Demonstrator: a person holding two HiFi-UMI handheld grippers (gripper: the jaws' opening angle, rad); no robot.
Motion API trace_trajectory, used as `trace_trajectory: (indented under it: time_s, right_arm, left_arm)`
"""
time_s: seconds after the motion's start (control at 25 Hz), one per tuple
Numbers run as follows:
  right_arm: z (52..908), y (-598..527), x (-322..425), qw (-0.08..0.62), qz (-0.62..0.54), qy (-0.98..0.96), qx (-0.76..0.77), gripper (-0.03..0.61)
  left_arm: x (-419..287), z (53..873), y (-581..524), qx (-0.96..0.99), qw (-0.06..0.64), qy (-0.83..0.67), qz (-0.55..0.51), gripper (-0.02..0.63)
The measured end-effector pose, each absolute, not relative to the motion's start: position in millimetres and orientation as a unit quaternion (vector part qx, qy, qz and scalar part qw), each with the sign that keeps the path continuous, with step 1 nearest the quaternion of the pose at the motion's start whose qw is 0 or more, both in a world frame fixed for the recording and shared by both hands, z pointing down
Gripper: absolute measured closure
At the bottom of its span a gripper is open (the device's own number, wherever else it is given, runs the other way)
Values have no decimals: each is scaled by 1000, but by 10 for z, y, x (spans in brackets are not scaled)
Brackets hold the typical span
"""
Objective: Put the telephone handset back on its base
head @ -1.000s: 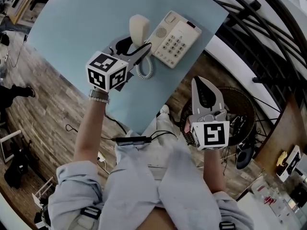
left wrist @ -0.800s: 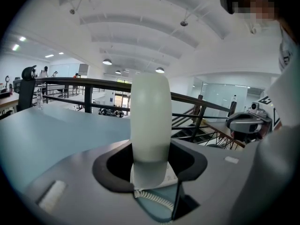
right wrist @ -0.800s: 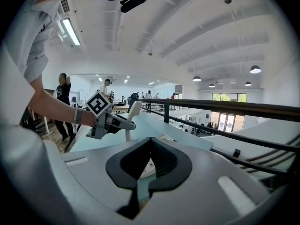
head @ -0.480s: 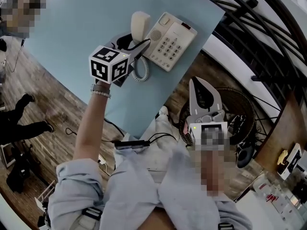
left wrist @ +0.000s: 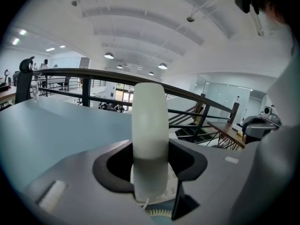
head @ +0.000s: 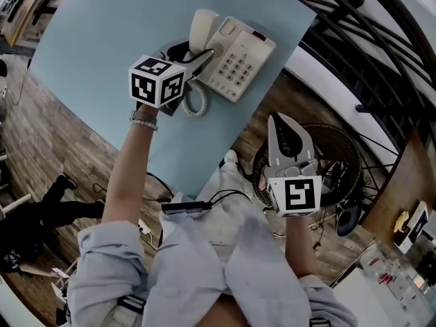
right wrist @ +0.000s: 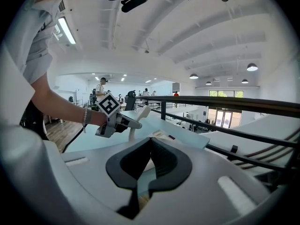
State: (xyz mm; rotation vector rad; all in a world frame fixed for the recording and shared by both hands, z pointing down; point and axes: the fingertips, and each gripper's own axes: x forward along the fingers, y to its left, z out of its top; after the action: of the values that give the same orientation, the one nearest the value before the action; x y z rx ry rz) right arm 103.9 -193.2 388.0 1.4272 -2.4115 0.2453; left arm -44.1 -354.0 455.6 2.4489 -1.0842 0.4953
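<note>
The left hand-held gripper point(head: 198, 58) is clamped on the cream telephone handset point(head: 200, 28). Its own view shows the handset point(left wrist: 150, 135) standing upright between the two jaws, gripped around its lower part, with the rounded upper end rising well above them. From the head view the handset sits at the left edge of the telephone base point(head: 236, 55), on the side away from the keypad, and is tilted up rather than lying along the base. Whether its lower end touches the base cannot be told. The coiled cord point(head: 195, 103) loops on the light blue counter point(head: 102, 39) just in front of the base's left corner. The base lies at an angle near the counter's right edge.

The right hand-held gripper point(head: 276, 118) hangs well apart from the base, off the counter and over the wooden floor point(head: 48, 148), beside a round wire basket point(head: 340, 152). Its jaws are together at the tips with nothing between them point(right wrist: 151, 142).
</note>
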Motion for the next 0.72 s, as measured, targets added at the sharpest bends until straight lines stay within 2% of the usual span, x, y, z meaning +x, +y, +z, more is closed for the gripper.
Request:
trace_trajectory:
  time_s: [0.72]
  right_arm:
    - [3914, -2055, 1033, 161, 83, -849, 497, 572]
  left_arm:
    - [-230, 4790, -3869, 868, 237, -386, 203, 403]
